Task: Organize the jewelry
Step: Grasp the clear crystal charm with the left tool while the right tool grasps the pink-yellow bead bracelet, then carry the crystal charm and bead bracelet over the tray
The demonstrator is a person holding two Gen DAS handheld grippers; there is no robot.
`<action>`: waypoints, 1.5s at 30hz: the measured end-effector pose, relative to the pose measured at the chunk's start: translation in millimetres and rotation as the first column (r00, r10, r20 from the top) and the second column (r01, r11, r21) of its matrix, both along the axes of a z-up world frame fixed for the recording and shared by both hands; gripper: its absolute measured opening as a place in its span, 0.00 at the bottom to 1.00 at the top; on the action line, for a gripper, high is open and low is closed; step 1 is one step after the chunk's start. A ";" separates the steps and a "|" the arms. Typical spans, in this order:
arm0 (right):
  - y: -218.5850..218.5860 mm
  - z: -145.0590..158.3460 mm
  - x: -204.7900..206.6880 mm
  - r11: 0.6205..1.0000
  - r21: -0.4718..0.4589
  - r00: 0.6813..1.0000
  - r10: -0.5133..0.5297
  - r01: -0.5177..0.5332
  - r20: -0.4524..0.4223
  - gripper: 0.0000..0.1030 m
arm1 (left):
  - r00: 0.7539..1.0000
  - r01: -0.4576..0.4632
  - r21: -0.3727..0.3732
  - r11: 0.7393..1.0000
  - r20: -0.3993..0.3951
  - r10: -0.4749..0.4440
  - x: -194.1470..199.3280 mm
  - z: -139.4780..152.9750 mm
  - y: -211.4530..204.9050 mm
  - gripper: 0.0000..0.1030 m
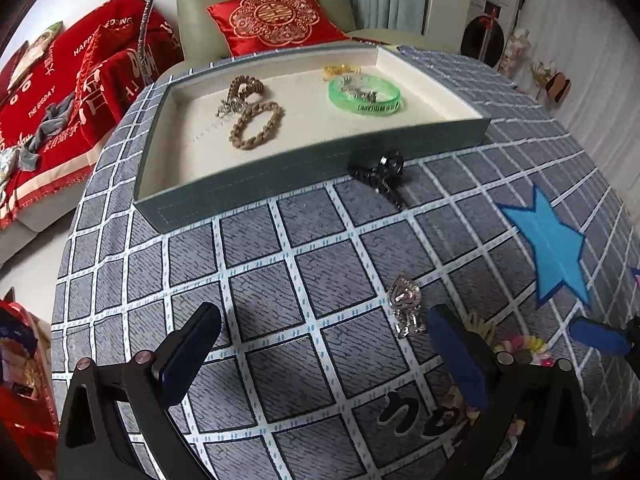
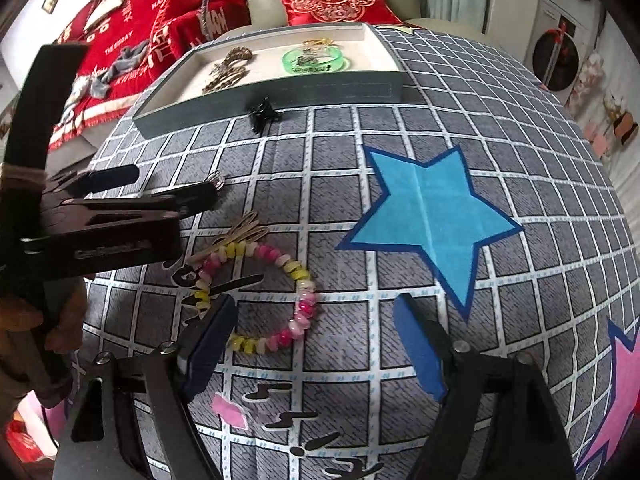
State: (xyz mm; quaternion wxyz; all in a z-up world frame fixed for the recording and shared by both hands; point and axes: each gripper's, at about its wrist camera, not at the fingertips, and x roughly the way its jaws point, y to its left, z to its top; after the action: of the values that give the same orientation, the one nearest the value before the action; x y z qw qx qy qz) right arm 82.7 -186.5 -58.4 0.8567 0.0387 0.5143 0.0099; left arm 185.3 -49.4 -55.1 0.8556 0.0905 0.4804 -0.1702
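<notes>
both jaws spread, empty; right gripper [image 2: 316, 344] pad hides bead bracelet [image 2: 298, 276] edge.

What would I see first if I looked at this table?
Probably the big blue star on the checked tablecloth, right of the middle. Beside it lies a pink and yellow bead bracelet, between the open fingers of the right gripper. At the far edge sits a grey tray holding a green bangle and rope bracelets.

Each black claw [image 2: 314, 344] carries blue finger pads [image 2: 418, 350], silver screws and triangular cut-outs.
</notes>
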 end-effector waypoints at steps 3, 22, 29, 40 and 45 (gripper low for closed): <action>8.5 -2.0 1.6 0.999 -0.052 1.000 0.016 -0.016 0.008 0.69 | 1.000 0.002 0.005 1.000 0.002 -0.002 -0.4 -2.6 -1.3 1.00; 17.0 2.9 -6.5 0.997 -0.068 0.999 0.042 -0.040 0.032 0.09 | 0.990 0.140 -0.004 0.990 0.035 -0.140 -28.5 9.1 -23.1 0.29; 0.9 16.2 -10.6 0.999 -0.046 0.998 0.004 -0.001 0.071 0.09 | 0.995 0.097 -0.040 0.994 0.034 -0.096 -30.8 13.4 -7.4 0.29; -17.3 29.1 -15.2 0.999 -0.007 0.994 -0.038 0.039 0.107 0.09 | 0.997 0.032 -0.092 0.995 0.067 -0.026 -44.6 30.6 19.2 0.29; -21.1 34.6 -14.6 0.999 0.011 0.991 -0.045 0.044 0.123 0.09 | 0.997 0.009 -0.098 0.995 0.078 -0.001 -47.8 36.6 27.8 0.29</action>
State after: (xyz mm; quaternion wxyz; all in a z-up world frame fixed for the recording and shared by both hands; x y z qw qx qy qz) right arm 68.0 -207.6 -23.9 0.8866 0.0531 0.4595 -0.0048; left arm 137.5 -21.7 -18.5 0.8768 0.0561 0.4373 -0.1921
